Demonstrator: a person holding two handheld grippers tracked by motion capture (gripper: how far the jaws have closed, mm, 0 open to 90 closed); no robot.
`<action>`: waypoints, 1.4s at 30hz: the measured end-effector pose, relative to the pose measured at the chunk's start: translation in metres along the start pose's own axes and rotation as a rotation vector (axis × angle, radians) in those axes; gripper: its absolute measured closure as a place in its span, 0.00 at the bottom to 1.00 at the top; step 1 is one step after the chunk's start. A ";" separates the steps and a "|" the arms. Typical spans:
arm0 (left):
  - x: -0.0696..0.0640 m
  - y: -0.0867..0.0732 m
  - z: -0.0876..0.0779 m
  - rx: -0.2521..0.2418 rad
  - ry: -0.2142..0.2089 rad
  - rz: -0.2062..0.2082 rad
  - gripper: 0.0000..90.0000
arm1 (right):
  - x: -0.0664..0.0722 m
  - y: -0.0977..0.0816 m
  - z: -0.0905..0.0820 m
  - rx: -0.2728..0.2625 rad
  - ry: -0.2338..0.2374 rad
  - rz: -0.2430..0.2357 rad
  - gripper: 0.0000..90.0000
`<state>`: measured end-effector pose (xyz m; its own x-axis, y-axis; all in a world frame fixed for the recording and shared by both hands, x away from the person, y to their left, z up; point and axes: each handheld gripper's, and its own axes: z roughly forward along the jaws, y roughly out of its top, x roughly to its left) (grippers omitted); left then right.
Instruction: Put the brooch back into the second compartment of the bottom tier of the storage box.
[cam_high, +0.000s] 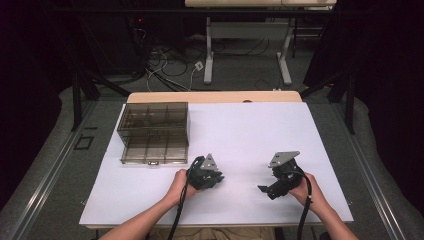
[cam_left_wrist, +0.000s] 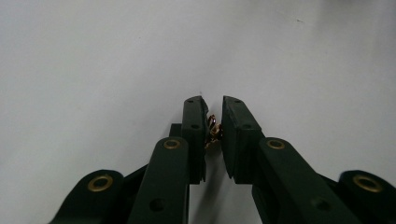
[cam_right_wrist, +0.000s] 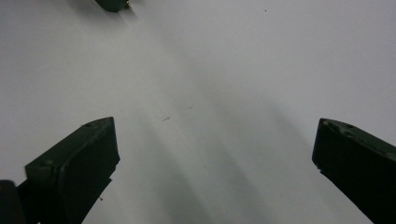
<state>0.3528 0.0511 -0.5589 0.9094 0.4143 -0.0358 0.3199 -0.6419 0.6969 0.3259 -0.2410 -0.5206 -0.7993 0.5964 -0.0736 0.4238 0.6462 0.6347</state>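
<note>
My left gripper (cam_left_wrist: 214, 116) pinches a tiny gold-and-dark trinket (cam_left_wrist: 213, 132), mid-frame, mostly hidden; right gripper (cam_right_wrist: 215, 149) spread wide.

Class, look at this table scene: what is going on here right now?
A person holds a claw in each hand over a white table. The left claw has its jaws nearly closed on a small gold-and-dark trinket, too small to identify. The right claw is wide open with nothing between its jaws. A smoky clear compartment box sits open at the far left, apart from both.
</note>
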 end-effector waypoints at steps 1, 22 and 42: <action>0.000 -0.001 0.000 -0.013 0.005 -0.001 0.89 | 0.000 0.000 0.000 -0.001 -0.001 0.000 0.00; 0.002 0.000 -0.005 -0.027 0.005 -0.005 0.90 | 0.000 -0.001 0.000 -0.013 -0.007 0.000 0.00; 0.005 0.000 -0.018 -0.055 0.046 -0.027 0.90 | 0.000 -0.001 -0.002 -0.007 -0.009 0.001 0.00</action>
<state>0.3528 0.0649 -0.5458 0.8870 0.4611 -0.0236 0.3282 -0.5939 0.7345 0.3248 -0.2424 -0.5198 -0.7949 0.6014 -0.0802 0.4215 0.6424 0.6401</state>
